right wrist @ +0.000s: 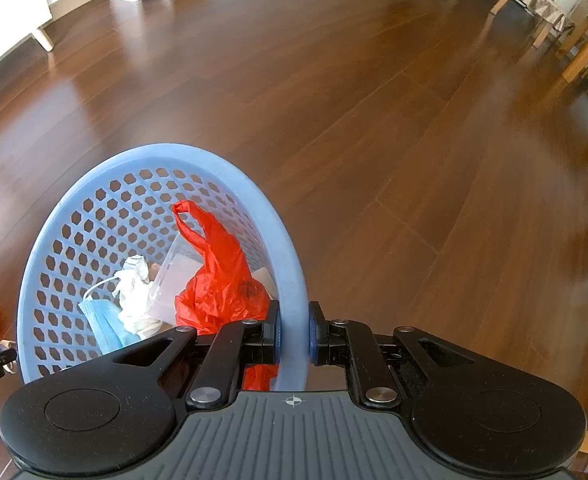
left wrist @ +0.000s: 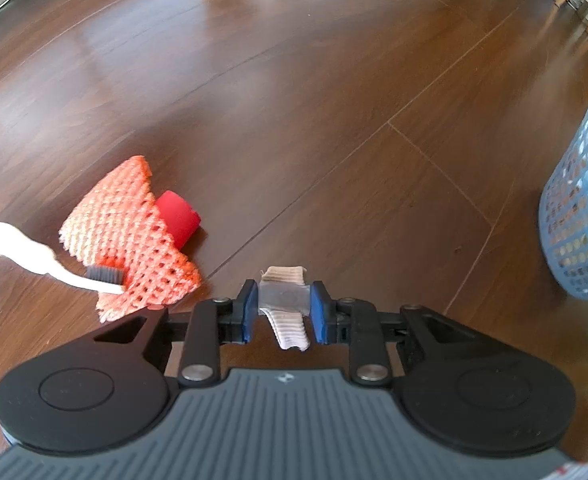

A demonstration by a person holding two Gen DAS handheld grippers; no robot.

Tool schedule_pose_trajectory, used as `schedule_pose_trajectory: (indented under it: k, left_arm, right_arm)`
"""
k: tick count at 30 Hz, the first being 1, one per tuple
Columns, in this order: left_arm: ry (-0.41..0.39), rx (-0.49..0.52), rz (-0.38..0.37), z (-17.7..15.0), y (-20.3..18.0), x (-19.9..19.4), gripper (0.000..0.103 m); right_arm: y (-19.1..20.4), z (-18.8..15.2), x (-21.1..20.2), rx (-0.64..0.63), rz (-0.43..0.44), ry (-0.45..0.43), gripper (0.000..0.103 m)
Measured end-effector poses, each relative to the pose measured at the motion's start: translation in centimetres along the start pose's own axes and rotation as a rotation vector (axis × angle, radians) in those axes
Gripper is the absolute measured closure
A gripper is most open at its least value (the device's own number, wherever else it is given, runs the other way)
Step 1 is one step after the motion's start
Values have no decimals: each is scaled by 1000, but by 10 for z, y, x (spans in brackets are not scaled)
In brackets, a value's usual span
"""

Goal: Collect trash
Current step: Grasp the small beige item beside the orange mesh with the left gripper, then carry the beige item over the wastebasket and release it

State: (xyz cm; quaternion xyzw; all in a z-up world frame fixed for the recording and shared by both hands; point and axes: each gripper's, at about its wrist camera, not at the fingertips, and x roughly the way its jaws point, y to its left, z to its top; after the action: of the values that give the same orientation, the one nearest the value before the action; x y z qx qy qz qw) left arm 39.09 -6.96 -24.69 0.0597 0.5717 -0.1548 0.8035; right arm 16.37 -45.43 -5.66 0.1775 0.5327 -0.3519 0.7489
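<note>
We see the left claw (left wrist: 283, 312) clamped on a beige ribbed scrap (left wrist: 287, 326) low in the frame's centre, with an orange foam net (left wrist: 125, 236), a red cap (left wrist: 178, 218) and a white toothbrush (left wrist: 45, 258) on the floor (left wrist: 294, 100) at lower left. Our right claw (right wrist: 294, 332) grips the rim of the blue basket (right wrist: 133, 200), lower left in its view, which holds a red plastic bag (right wrist: 217, 280), a face mask (right wrist: 103, 320) and crumpled tissue (right wrist: 135, 296).

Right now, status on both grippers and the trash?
Left gripper shut on beige ribbed scrap. Right gripper clamps blue basket rim. Orange foam net, toothbrush, red cap still on floor.
</note>
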Motion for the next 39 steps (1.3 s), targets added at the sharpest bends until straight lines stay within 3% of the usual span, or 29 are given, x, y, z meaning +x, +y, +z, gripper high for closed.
schedule_pose_trajectory:
  k: [8,16,30,39]
  left_arm:
    - [43,-77,16,12,-7,-40,80]
    - [4,-105,-11,32,-27,-96,80]
    - [-113,-6,-210,74,-109,-168,80]
    - [-113,54,-307,91,-173,-168,80]
  right_arm:
    - [-5,2,1,8,12,0,94]
    - [-2,3,4,-5,15,-8,94]
    - [-9,3,7,-28,51,-8,94]
    - [-8,2,5,-24,67,-11,94]
